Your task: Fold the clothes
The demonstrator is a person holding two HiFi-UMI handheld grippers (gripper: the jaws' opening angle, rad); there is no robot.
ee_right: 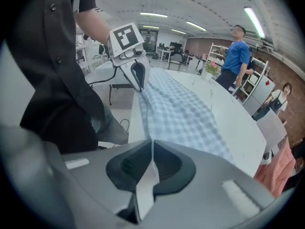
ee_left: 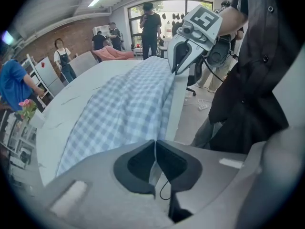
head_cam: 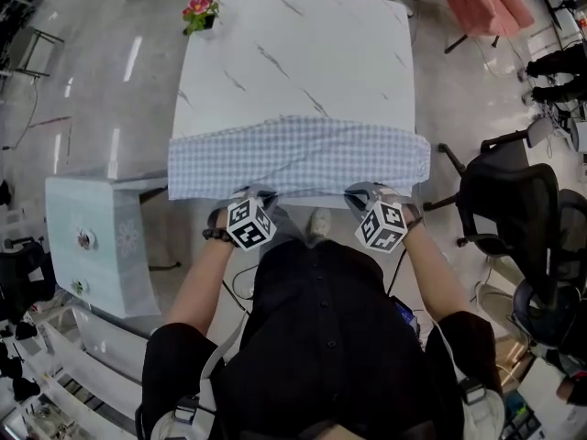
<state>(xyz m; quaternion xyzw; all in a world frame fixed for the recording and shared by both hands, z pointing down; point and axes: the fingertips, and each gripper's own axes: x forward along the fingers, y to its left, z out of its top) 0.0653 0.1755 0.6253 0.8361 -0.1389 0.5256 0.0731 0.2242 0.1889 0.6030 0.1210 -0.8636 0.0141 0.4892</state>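
Pinching checked cloth [head_cam: 298,159]: left tool [ee_left: 155,142], right tool [ee_right: 152,142].

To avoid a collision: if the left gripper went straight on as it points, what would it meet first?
The checked cloth, whose near edge the left gripper holds shut; just behind it probably the white table, depth unclear.

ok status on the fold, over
Left tool shut on checked cloth, near edge. Right tool same. Cloth flat across near end of table. Nothing in the way.
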